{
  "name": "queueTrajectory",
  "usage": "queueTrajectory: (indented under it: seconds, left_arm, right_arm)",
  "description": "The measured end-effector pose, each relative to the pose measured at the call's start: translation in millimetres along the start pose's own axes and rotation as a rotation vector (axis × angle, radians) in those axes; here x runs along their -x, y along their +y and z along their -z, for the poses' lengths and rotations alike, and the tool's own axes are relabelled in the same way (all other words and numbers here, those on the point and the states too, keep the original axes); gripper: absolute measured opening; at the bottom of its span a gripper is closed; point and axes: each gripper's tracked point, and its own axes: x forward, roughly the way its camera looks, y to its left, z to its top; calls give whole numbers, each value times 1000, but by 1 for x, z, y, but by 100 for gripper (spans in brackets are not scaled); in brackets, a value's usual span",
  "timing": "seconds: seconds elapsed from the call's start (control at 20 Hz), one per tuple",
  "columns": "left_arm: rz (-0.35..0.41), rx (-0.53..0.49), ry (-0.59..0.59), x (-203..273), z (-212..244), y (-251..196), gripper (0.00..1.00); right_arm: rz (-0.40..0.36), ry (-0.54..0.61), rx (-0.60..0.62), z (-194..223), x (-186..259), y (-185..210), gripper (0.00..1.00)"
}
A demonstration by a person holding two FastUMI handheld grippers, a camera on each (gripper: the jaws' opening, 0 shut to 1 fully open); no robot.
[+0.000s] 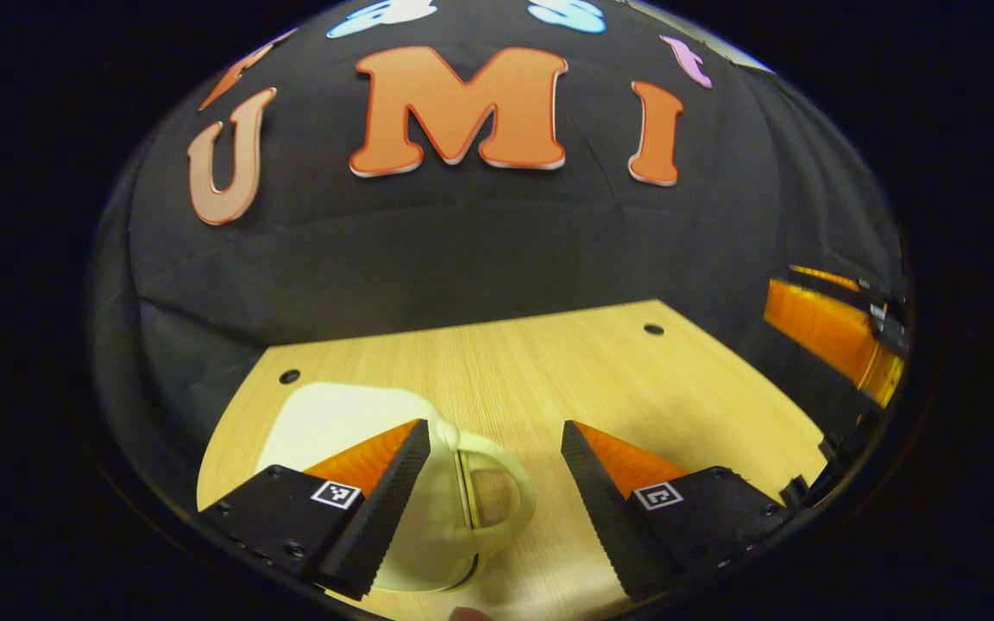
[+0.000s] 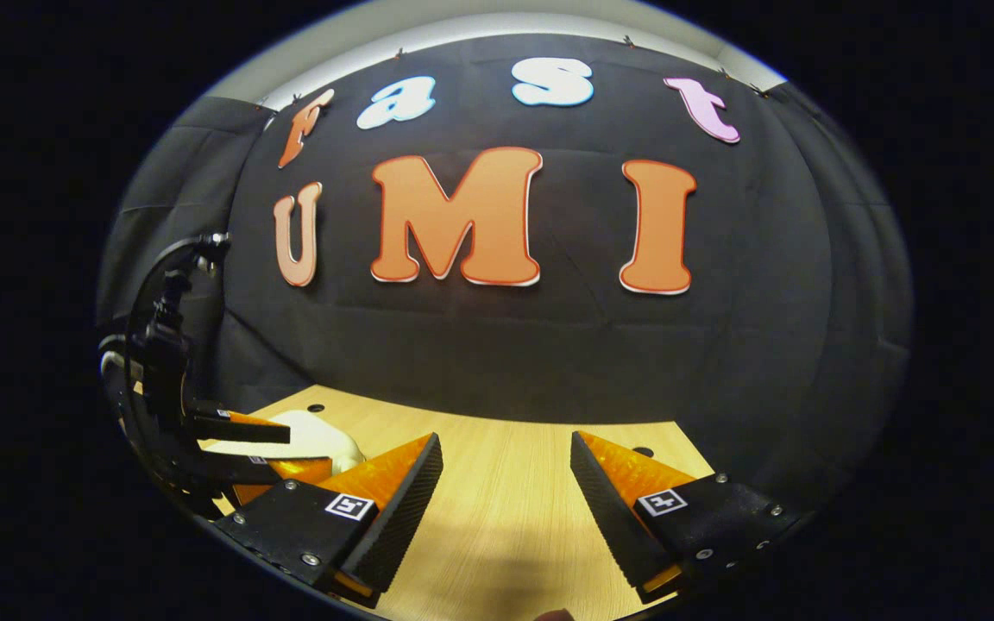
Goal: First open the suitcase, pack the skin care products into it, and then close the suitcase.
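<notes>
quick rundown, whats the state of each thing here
suitcase: closed, lying flat on the table, handle toward the camera
left gripper: open, empty, fingers either side of the suitcase handle
right gripper: open, empty, above bare table

We saw a cream suitcase on a pale wood-grain tabletop, and both tongs orange with black ridged pads.
</notes>
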Motion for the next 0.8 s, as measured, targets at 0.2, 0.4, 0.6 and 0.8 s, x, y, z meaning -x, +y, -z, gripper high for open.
queueTrajectory:
  seconds: [0.2, 0.4, 0.6, 0.8]
  left_arm:
    - [-119, -25, -240, 28, -55, 9, 98]
    - [-146, -21, -353, 41, -70, 1, 98]
    - [-151, -11, -360, 42, -64, -19, 98]
    - [-165, 18, -339, 50, -51, -21, 98]
  right_arm:
    - [11, -95, 30, -26, 4, -2, 95]
    - [-6, -186, 33, -45, 13, -1, 95]
    - [-32, -193, 48, -40, 18, -4, 96]
    - [-40, -219, 32, -42, 17, -11, 96]
